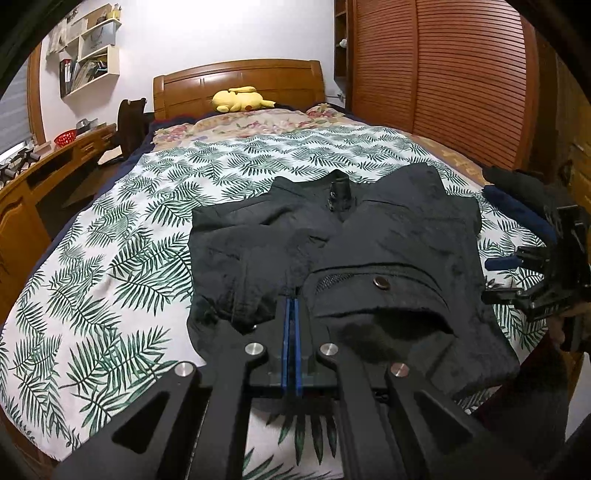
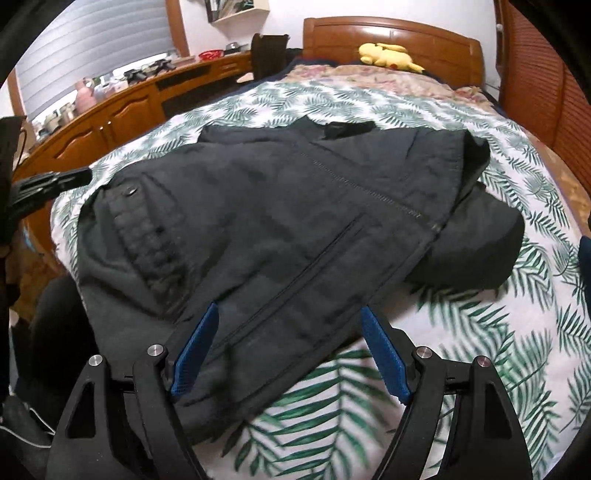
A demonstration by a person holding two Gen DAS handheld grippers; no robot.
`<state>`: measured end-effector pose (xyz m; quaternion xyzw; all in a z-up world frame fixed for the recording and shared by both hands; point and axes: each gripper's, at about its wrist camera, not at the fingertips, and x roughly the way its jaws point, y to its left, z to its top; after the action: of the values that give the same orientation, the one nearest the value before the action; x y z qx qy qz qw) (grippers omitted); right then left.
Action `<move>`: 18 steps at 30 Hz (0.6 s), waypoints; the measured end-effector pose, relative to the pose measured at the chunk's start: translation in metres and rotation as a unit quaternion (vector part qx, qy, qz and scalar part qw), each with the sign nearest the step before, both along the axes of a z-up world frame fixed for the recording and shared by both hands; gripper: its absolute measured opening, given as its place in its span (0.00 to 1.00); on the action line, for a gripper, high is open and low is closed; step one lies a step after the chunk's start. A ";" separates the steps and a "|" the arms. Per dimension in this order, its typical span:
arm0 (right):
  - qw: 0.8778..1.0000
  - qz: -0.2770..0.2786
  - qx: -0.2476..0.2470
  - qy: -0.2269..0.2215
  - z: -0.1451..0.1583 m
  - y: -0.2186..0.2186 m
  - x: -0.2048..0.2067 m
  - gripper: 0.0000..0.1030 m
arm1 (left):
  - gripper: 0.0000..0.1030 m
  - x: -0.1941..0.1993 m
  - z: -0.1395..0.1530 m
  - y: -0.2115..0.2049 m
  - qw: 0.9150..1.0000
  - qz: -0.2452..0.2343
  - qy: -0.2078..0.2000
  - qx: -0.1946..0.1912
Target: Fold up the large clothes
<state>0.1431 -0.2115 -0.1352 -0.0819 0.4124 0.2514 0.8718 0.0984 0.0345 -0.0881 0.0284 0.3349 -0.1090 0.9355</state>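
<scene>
Left tongs [image 1: 291, 306] closed, empty; right tongs [image 2: 288, 314] spread wide over black jacket [image 2: 280, 206], gripping nothing.

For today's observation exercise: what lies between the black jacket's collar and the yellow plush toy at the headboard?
Only bedding: the palm-leaf sheet, then a floral cover. Both wrist views show it.

Soft, even indoor light filled both views; the headboard [image 2: 391, 35] showed glare, the leaf-print bedspread [image 2: 332, 398] was motion-blurred near the lens, and fisheye corners went black.
</scene>
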 end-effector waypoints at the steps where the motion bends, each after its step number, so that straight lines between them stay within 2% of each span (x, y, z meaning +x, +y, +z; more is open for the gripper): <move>1: 1.000 0.000 0.003 0.003 -0.001 0.002 -0.002 0.78 | 0.00 -0.002 0.000 0.000 1.000 0.000 0.000 0.000; 11: 0.999 0.020 0.007 0.046 -0.021 0.022 -0.026 0.79 | 0.00 -0.030 -0.002 0.006 1.000 0.005 0.002 -0.007; 18: 0.998 0.034 0.005 0.062 -0.025 0.032 -0.036 0.79 | 0.00 -0.040 -0.004 0.015 1.000 0.014 0.005 -0.015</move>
<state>0.1072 -0.1800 -0.1598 -0.0761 0.4611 0.2869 0.8362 0.0583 0.0498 -0.0920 0.0091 0.3381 -0.1005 0.9357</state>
